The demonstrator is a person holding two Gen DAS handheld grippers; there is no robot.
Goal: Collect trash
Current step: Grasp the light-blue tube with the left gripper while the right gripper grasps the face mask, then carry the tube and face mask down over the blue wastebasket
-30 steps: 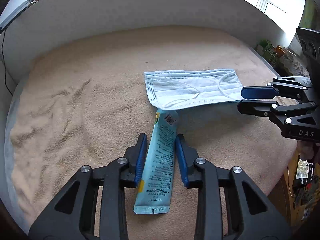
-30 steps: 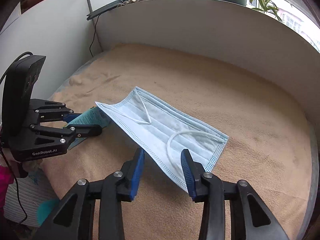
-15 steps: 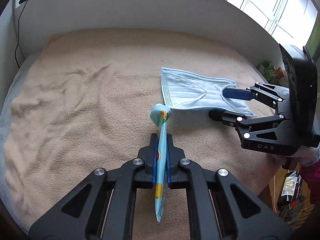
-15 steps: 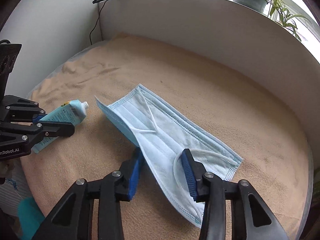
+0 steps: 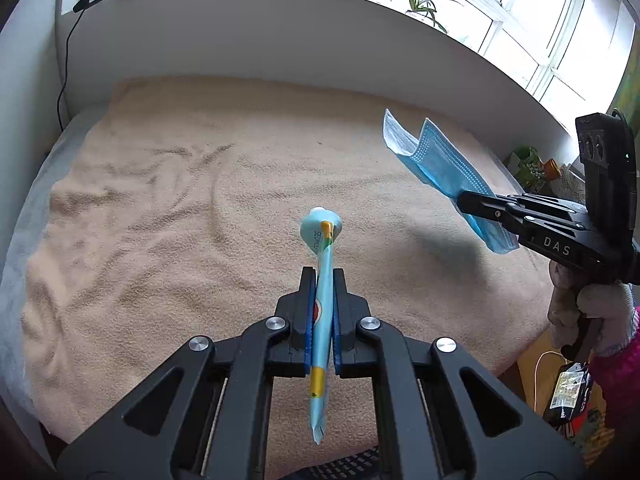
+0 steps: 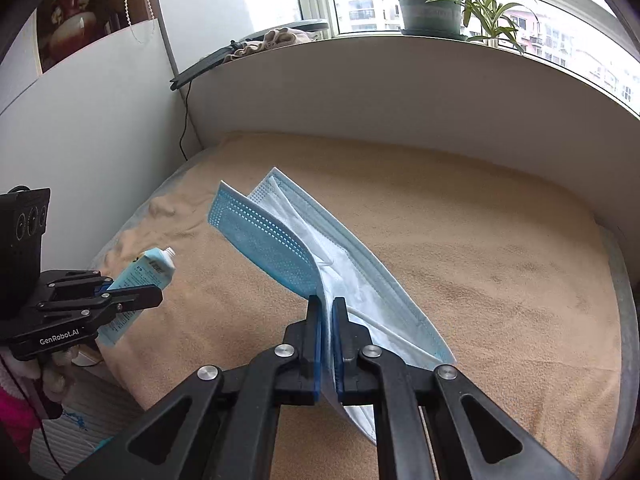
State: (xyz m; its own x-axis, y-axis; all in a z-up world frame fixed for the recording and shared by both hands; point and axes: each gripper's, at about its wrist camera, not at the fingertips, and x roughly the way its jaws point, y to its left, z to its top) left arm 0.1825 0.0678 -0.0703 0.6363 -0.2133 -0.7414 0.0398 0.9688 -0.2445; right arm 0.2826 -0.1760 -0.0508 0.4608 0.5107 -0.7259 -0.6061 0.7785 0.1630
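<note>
A light-blue squeeze tube (image 5: 320, 236) hangs off the beige towel (image 5: 180, 220), edge-on between the pads of my left gripper (image 5: 323, 271), which is shut on it. From the right wrist view the tube (image 6: 154, 268) sticks out of the left gripper (image 6: 134, 290) at far left. A blue face mask (image 6: 276, 240) is folded and lifted clear of the towel (image 6: 480, 260). My right gripper (image 6: 327, 301) is closing tight on it, pads pressing its lower edge. The left wrist view shows the mask (image 5: 436, 160) held up by the right gripper (image 5: 464, 202).
A curved white board (image 5: 280, 40) walls the towel at the back and left, with a black cable (image 5: 64, 80) down its corner. A potted plant (image 6: 432, 8) stands on the sill behind. A gloved hand (image 5: 592, 312) grips the right handle; packets (image 5: 568, 388) lie below the table edge.
The left gripper shut on the tube and lifted it off the towel. The right gripper closed on the mask and raised it, folding it upward. Both moved up and back.
</note>
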